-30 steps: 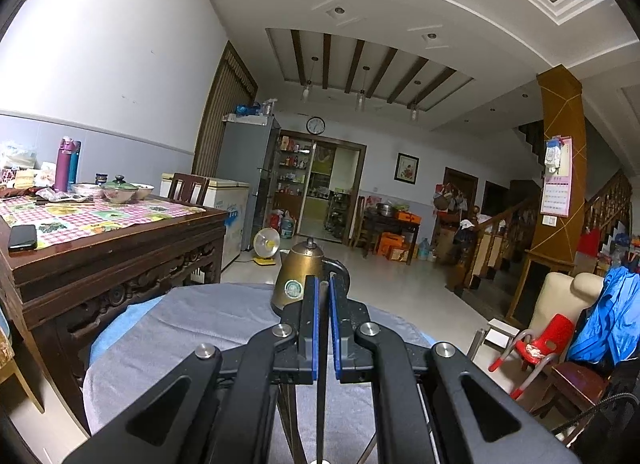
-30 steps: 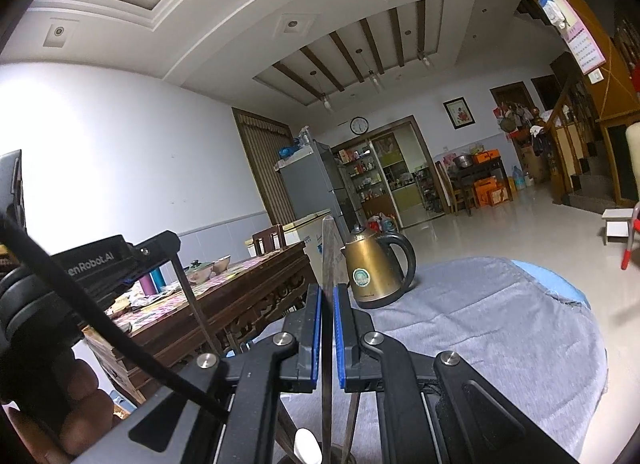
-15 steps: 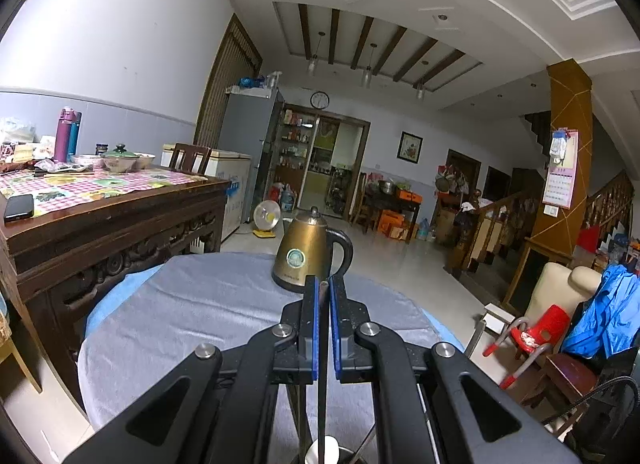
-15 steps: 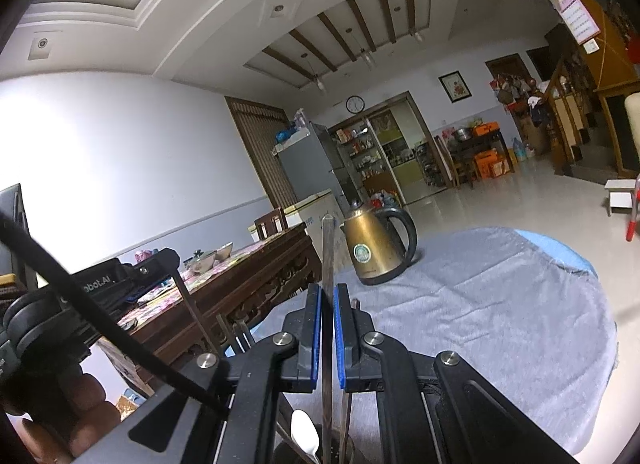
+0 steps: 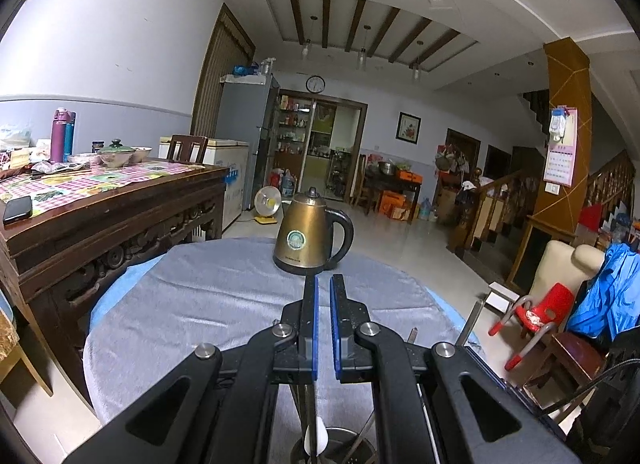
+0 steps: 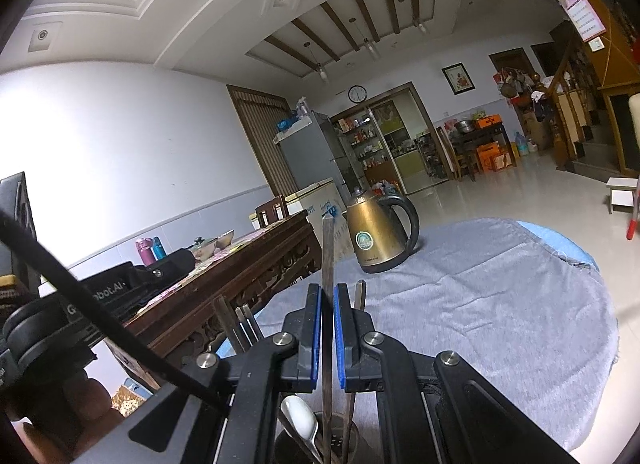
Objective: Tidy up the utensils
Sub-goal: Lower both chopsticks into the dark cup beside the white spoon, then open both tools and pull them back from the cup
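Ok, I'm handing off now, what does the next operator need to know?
Right gripper: shut on a flat metal utensil handle that stands upright in the utensil holder.
Left gripper: jaws slightly apart, nothing visible between them, above the holder.
Done: white spoon and several other handles are in the holder.
Left: probably lower and release the held utensil.

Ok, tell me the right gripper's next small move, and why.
Probably open the right gripper: it pinches the flat metal utensil handle upright, and the handle's lower end already seems to sit inside the dark round holder beside the white spoon.
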A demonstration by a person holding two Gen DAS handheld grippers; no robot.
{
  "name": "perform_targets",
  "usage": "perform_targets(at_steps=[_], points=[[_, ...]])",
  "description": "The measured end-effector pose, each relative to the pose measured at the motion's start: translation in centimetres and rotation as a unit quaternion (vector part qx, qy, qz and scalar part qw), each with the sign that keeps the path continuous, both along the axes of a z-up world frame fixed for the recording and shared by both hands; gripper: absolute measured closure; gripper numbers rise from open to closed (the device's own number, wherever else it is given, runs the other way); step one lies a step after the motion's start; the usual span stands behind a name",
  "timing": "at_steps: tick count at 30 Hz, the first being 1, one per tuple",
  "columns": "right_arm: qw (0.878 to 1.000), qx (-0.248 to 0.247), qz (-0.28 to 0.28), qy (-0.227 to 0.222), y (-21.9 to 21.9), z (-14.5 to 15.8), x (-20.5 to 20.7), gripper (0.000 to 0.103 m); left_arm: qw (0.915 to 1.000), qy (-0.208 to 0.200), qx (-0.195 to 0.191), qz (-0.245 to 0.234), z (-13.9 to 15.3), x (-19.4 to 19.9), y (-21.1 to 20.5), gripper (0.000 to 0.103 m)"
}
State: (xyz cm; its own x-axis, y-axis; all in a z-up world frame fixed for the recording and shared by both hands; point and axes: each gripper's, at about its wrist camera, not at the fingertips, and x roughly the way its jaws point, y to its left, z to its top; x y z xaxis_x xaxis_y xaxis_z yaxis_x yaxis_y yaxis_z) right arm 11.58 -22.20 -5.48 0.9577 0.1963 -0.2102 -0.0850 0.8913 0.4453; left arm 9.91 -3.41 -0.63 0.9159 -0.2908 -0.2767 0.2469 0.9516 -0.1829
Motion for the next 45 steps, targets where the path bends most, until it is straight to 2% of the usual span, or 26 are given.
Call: perform_targets(at_steps=[28,30,32,36,38,41,45], points=[[0.999,-0.005,0.034,0.017,0.8,-1.0,0.1,0.093,0.9978,0.052,0.037,0.018,-1.3,0.7,0.0,0.096],[0.999,-0.005,0.039,0.021,0.9,-1.1,0.1,0.093,0.9974,0.057,0.039,0.022,-1.5,0.7,0.2,0.090],[0.999,-0.002,0.045,0.025,0.8,-1.2,0.1,0.093,0.9972,0.058,0.040,0.027,-1.5,0.6,0.3,0.077],[0.998,-0.007,0.051,0.023,1.1,-1.3,-0.2,0.093,0.9970,0.054,0.043,0.035,-1.5,0.4,0.7,0.069],[0.998,-0.006,0.053,0.022,1.2,-1.3,-0.3,0.093,0.9968,0.052,0.046,0.040,-1.5,0.3,0.9,0.055],[0.998,-0.009,0.052,0.019,1.1,-1.1,-0.6,0.093,0.9962,0.045,0.053,0.052,-1.4,0.0,1.1,0.044],[0.999,-0.007,0.042,0.015,0.6,-0.9,-0.9,0.093,0.9943,0.042,0.067,0.071,-1.2,-0.2,1.3,0.038]])
